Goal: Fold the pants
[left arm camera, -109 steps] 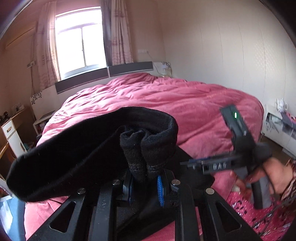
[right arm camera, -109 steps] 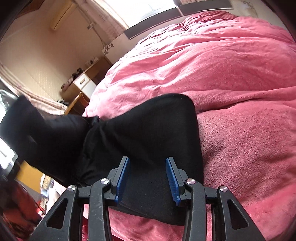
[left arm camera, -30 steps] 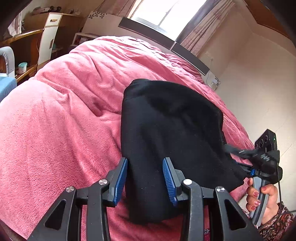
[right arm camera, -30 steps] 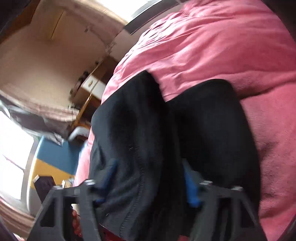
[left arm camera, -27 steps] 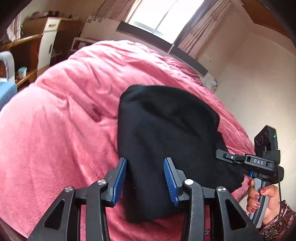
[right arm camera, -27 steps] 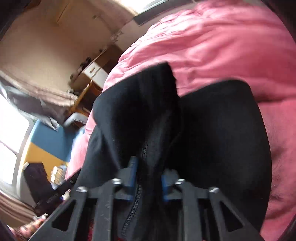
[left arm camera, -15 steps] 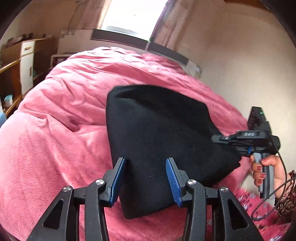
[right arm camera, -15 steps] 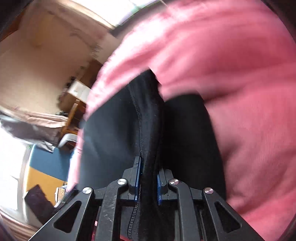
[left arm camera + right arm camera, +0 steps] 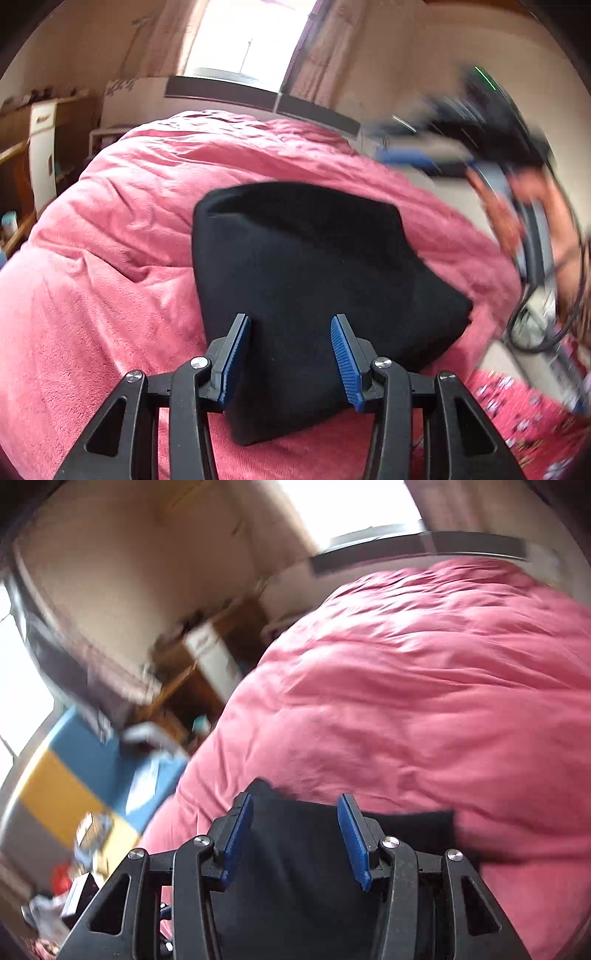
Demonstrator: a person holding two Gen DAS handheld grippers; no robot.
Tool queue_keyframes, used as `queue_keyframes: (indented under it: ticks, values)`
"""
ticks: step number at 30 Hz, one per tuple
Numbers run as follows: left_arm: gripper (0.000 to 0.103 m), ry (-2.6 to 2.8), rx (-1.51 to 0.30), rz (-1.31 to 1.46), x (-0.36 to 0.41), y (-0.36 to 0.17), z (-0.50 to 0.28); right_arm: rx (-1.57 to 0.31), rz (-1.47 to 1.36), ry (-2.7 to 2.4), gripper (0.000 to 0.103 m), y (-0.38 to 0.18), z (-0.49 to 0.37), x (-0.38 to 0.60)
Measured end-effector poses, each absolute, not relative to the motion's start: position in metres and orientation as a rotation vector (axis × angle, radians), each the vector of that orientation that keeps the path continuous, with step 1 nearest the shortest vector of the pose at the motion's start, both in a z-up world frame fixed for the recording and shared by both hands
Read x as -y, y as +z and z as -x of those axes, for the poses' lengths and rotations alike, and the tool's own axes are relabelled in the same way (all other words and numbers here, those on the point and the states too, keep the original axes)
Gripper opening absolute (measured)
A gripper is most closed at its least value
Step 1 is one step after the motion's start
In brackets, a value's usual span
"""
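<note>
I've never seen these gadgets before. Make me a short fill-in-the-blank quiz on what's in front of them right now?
1. The folded pants are ____ in colour.
2. They lie on a ____ blanket.
3. The left tool has its blue pads spread ____, gripping nothing.
4. Daylight enters through a ____ behind the bed.

Missing words: black; pink; apart; window

No text, label, brand, number or sign can be read here.
</note>
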State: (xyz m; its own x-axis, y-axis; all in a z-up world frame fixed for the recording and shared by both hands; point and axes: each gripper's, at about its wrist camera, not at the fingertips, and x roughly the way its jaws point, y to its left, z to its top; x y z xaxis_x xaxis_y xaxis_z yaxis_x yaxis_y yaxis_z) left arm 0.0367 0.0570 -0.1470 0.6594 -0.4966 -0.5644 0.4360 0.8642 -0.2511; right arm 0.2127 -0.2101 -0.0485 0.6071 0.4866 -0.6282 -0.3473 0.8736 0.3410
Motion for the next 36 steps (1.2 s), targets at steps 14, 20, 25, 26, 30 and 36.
queue_keyframes:
  ticks: [14,20,25,26,30,36]
  values:
    - [0.047,-0.550,-0.730,0.130,-0.062,-0.166,-0.050,-1.158,0.033,0.603,0.012,-0.144,-0.296,0.103]
    - [0.047,-0.535,-0.749,0.062,-0.051,-0.176,-0.050,-0.935,0.216,0.475,0.000,-0.129,-0.303,0.081]
    - [0.047,-0.556,-0.752,0.124,-0.060,-0.175,-0.055,-0.920,0.054,0.501,0.001,-0.126,-0.297,0.109]
    - [0.048,-0.559,-0.749,0.140,-0.062,-0.175,-0.057,-0.889,-0.020,0.521,0.001,-0.117,-0.288,0.123]
    - [0.048,-0.550,-0.707,0.153,-0.066,-0.165,-0.053,-0.771,-0.071,0.512,0.001,-0.089,-0.239,0.166]
    - [0.050,-0.479,-0.648,0.143,-0.068,-0.154,-0.046,-0.830,-0.019,0.428,0.004,-0.114,-0.196,0.211]
